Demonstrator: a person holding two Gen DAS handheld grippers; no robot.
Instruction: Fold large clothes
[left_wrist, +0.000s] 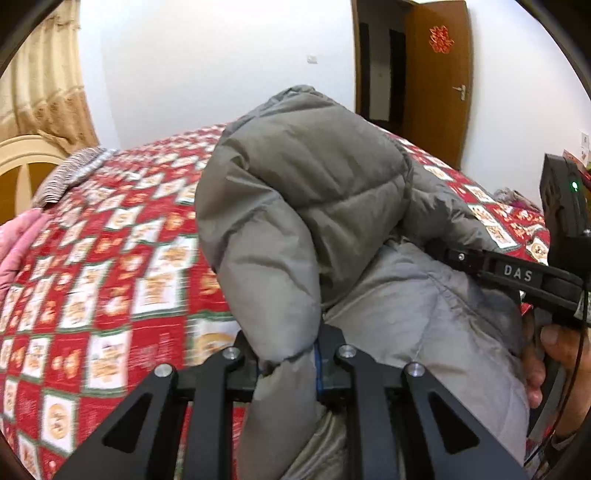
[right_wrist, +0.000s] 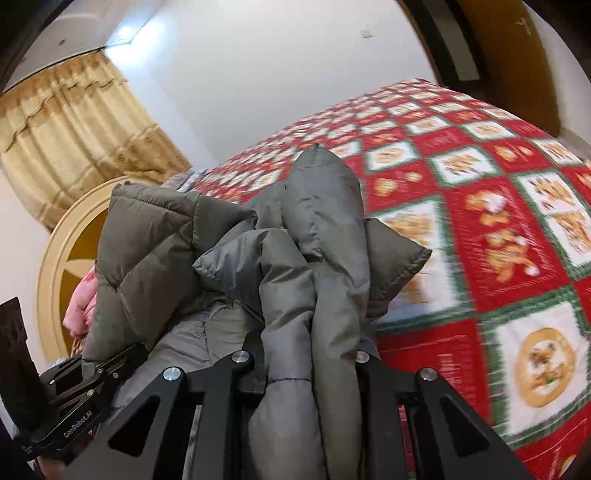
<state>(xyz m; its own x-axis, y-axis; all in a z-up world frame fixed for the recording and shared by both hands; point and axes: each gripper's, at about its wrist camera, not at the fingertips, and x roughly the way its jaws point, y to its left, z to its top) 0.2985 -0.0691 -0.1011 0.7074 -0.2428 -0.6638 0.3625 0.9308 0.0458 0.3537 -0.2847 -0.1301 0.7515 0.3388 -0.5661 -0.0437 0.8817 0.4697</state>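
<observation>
Grey jacket held bunched above the bed, apparently lifted to spread or align before folding. Left gripper pinching a puffy edge; right gripper clamped on gathered folds. Bed covered by a red patterned quilt. Beyond: curtain, white wall, brown door. Blurred surroundings, details uncertain.

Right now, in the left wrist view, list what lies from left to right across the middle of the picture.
Pink fabric → red patterned quilt → grey puffer jacket → right gripper clamped on the jacket → hand holding it.
</observation>
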